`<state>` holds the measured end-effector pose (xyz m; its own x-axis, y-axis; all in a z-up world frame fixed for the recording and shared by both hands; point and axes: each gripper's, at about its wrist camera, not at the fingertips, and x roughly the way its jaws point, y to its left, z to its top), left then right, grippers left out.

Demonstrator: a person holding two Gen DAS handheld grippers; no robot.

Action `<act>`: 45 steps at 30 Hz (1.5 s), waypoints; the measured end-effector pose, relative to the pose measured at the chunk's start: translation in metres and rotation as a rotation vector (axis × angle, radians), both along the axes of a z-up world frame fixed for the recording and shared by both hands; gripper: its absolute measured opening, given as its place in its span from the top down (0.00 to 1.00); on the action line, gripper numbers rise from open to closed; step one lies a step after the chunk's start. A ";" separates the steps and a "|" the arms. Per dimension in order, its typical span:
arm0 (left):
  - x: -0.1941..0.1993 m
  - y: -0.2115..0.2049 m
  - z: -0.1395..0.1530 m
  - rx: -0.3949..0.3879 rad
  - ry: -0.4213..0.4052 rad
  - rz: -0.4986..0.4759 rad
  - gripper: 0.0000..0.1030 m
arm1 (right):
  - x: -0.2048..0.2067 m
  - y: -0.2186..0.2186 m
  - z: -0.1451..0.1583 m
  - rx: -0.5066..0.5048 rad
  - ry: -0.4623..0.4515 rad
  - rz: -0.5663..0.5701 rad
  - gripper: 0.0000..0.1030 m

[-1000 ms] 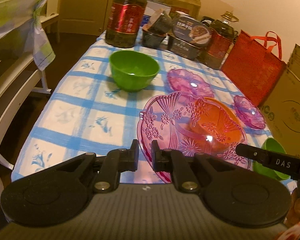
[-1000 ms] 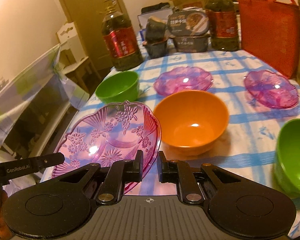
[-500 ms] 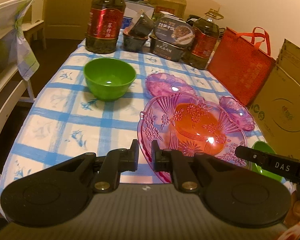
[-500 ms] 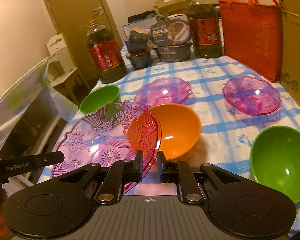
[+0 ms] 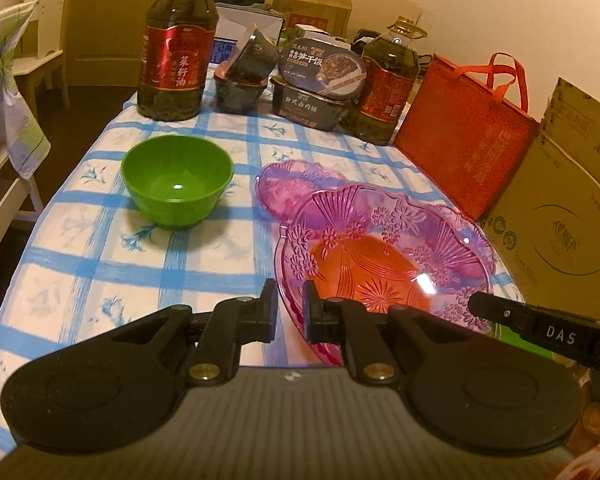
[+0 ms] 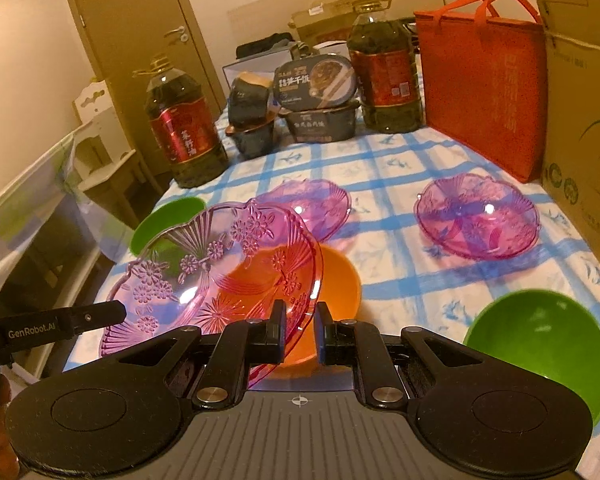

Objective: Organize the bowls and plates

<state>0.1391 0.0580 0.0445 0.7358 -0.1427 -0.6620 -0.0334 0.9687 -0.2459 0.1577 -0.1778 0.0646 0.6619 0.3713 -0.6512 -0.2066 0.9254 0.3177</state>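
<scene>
While both grippers, left (image 5: 287, 312) and right (image 6: 300, 330), pinch one big plate's (image 6: 220, 264) rims above the orange bowl (image 6: 340, 280), nothing appears stacked. Two small plates (image 6: 476, 216) at 12 and 2 o'clock and two green bowls (image 6: 540, 336) remain loose. Plate-to-bowl contact is unclear.

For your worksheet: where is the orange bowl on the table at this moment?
In the right wrist view the orange bowl sits on the checked tablecloth near the front edge, partly behind the large pink plate held by both grippers, left of the nearer green bowl.
</scene>
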 end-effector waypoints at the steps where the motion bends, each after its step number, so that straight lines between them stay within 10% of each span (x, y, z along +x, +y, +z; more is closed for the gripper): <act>1: 0.004 -0.001 0.001 -0.001 -0.002 -0.002 0.90 | 0.004 0.000 0.000 -0.002 0.000 -0.001 0.86; 30: 0.134 -0.004 -0.003 -0.032 0.019 -0.010 0.90 | 0.144 -0.005 -0.003 -0.047 0.011 0.022 0.86; 45: 0.210 0.000 -0.041 0.008 0.072 0.015 0.90 | 0.234 0.012 -0.054 -0.101 0.115 0.062 0.86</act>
